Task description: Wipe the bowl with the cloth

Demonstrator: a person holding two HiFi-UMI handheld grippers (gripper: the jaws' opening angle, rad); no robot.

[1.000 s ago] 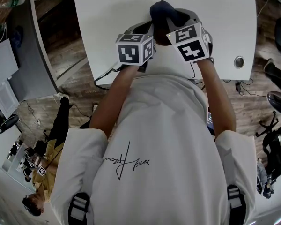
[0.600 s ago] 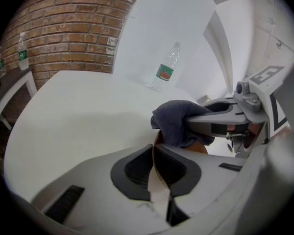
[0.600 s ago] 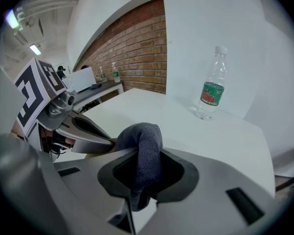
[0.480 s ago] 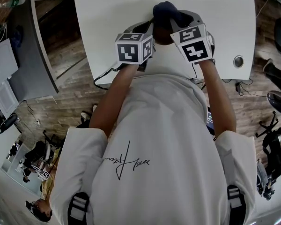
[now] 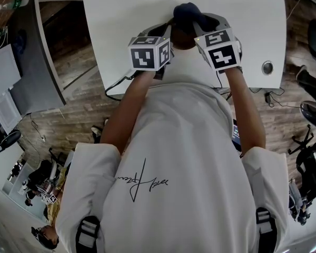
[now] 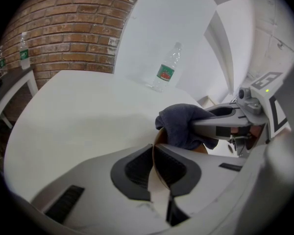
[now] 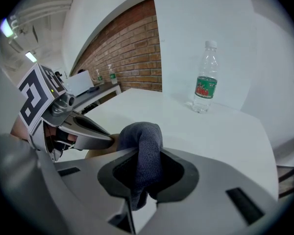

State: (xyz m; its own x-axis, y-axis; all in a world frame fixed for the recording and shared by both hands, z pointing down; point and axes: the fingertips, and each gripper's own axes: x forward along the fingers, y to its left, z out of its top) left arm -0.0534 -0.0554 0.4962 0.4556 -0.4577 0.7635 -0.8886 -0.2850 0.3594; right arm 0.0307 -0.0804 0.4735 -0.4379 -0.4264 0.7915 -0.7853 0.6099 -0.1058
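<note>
Left hand-held gripper (image 6: 153,148) pinches the thin brown bowl (image 6: 158,187); right hand-held gripper (image 7: 146,154) clamps bunched dark cloth (image 7: 142,133).

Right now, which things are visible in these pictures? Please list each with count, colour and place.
white table: one, white, under everything.
brown round bowl: one, brown, at the table's near edge, rim between the left jaws.
dark blue cloth: one, dark blue, on the bowl, pinched by the right jaws.
clear plastic bottle: one, clear with green label, upright on the table, beyond the bowl.
small bottles: two, green labels, on a side table.
left gripper: one, grey, shut on the bowl's rim.
right gripper: one, grey, shut on the cloth.
</note>
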